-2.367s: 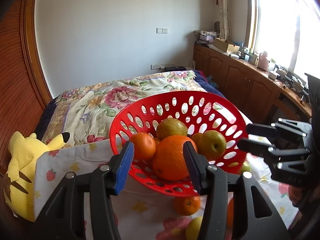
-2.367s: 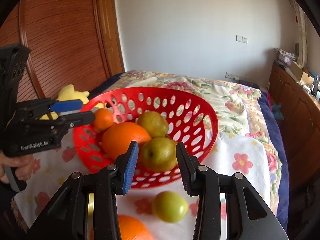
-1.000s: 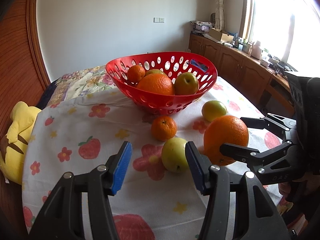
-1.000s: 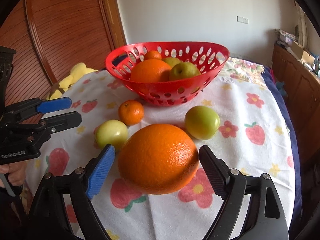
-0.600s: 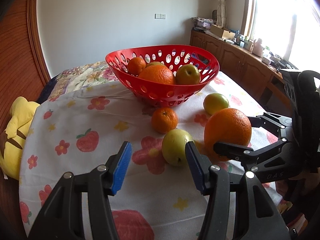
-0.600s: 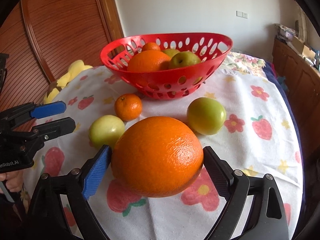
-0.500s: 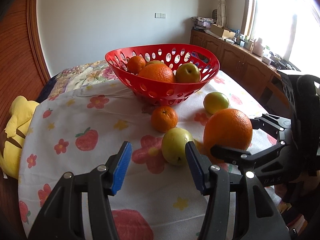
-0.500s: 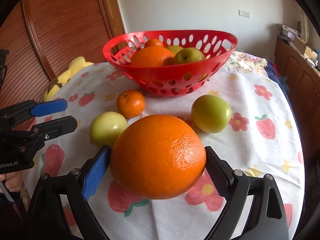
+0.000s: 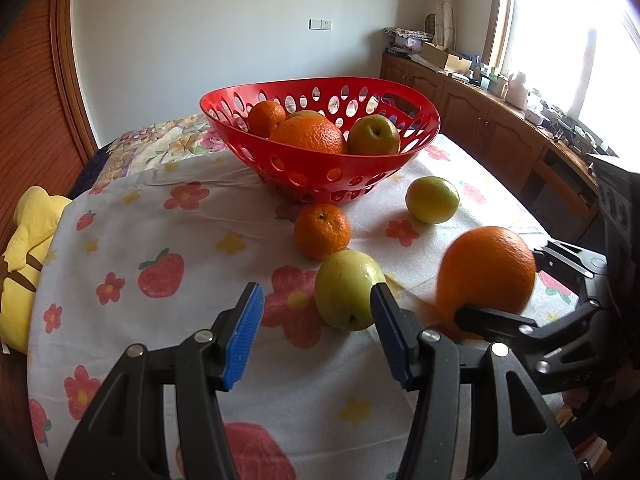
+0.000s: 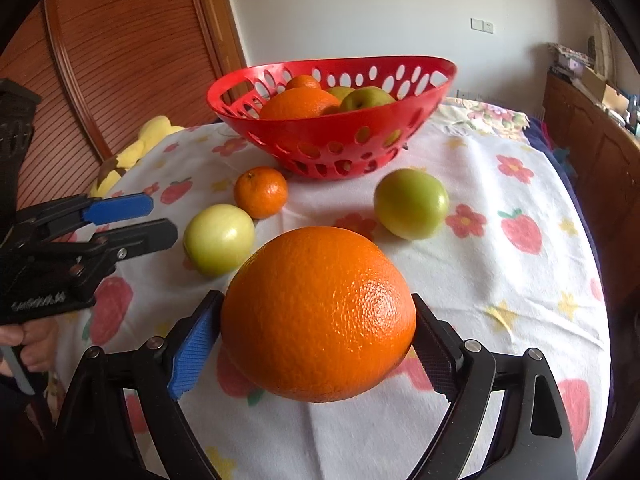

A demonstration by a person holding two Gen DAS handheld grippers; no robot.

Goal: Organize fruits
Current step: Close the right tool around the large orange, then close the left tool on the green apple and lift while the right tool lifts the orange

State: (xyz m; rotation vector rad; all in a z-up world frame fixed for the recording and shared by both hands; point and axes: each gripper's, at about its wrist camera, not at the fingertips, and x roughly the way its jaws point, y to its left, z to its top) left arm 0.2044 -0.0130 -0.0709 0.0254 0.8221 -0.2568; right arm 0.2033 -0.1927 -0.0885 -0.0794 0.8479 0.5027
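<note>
My right gripper (image 10: pixel 316 344) is shut on a large orange (image 10: pixel 318 314), held just above the tablecloth; it also shows in the left wrist view (image 9: pixel 486 272). My left gripper (image 9: pixel 316 336) is open and empty, just short of a pale green apple (image 9: pixel 348 294). A small mandarin (image 9: pixel 322 231) and a green fruit (image 9: pixel 432 199) lie on the cloth. The red perforated basket (image 9: pixel 320 164) behind them holds an orange, a mandarin and pears.
The table wears a white cloth (image 9: pixel 160 240) with flowers and strawberries. A yellow plush toy (image 9: pixel 28 240) sits at its left edge. A bed lies behind the table, wooden cabinets (image 9: pixel 480 128) stand at the right, and a wooden door is at the left.
Both grippers came down from the basket to the loose fruit. The right jaws closed on the large orange and lifted it slightly. The left gripper stayed open.
</note>
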